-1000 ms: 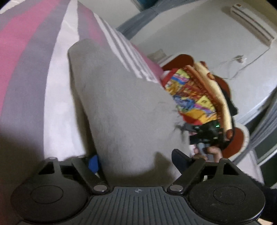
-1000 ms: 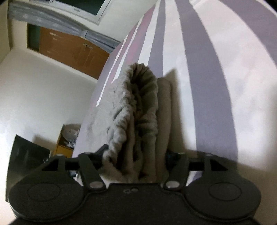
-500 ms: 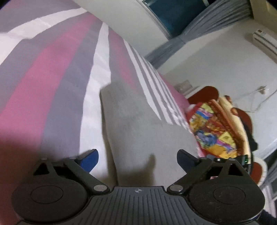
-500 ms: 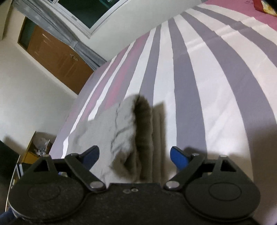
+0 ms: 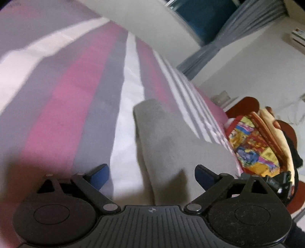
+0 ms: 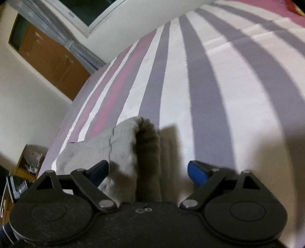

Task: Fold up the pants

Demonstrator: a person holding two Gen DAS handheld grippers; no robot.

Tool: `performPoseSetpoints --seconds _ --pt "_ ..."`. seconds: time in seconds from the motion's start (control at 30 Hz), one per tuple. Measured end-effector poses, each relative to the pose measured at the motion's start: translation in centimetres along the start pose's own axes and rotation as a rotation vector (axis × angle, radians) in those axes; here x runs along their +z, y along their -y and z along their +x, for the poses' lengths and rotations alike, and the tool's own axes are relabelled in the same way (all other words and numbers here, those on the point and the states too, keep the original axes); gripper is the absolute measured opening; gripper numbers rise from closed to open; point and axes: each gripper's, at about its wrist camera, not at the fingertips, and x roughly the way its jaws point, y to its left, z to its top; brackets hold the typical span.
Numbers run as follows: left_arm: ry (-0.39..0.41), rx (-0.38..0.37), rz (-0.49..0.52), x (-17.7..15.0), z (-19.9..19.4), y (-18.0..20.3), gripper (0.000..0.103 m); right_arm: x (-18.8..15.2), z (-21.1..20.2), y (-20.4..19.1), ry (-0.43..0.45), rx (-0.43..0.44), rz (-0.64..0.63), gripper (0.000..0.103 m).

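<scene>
Striped bedding (image 5: 80, 99) in pink, grey-violet and white fills the scene, with a pale wall behind it and grey curtains (image 5: 213, 51) hanging beside a dark window (image 5: 200, 17).

From the left wrist view, the left gripper (image 5: 151, 176) is held low over the bed with its blue-padded fingers (image 5: 99, 175) spread wide, closed on nothing. The grey pants (image 5: 175, 141) lie flat on the sheet straight ahead, a smooth folded slab running away from the camera between the two fingers. Right of the pants, past the edge of the bed, sits a colourful patchwork cloth (image 5: 251, 148) against something reddish-brown, possibly a chair; the picture is soft there. An air conditioner (image 5: 297, 37) is mounted high on the wall at far right.

From the right wrist view, a brown wooden door (image 6: 49, 57) stands at the left beyond the bed. The right gripper (image 6: 148, 171) is also spread wide and grips nothing. The pants (image 6: 122, 152) lie just ahead of it and slightly left, stacked in thick folds with a rolled edge facing the camera, shadowed on its right side. The striped sheet (image 6: 219, 76) stretches away to the right.
</scene>
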Motion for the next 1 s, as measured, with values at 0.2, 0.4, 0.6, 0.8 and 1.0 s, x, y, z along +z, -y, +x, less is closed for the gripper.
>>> performPoseSetpoints --seconds 0.2,0.4,0.6,0.8,1.0 --pt "0.124 0.160 0.166 -6.4 -11.9 8.2 0.103 -5.3 -10.8 -5.6 0.101 0.026 -0.148 0.102" --pt "0.245 0.247 0.184 -13.0 -23.1 15.3 0.103 -13.7 -21.9 -12.4 0.217 0.035 -0.253 0.103" --pt "0.329 0.286 0.280 -19.2 -32.0 21.1 0.103 -21.1 -28.4 -18.6 0.303 -0.092 -0.388 0.103" --pt "0.411 0.361 0.430 -24.7 -37.0 28.0 0.103 -27.2 -32.8 -22.1 0.367 -0.218 -0.447 0.103" --pt "0.398 0.335 0.478 -28.8 -40.2 32.2 0.103 -30.9 -35.2 -23.9 0.422 -0.280 -0.507 0.103"
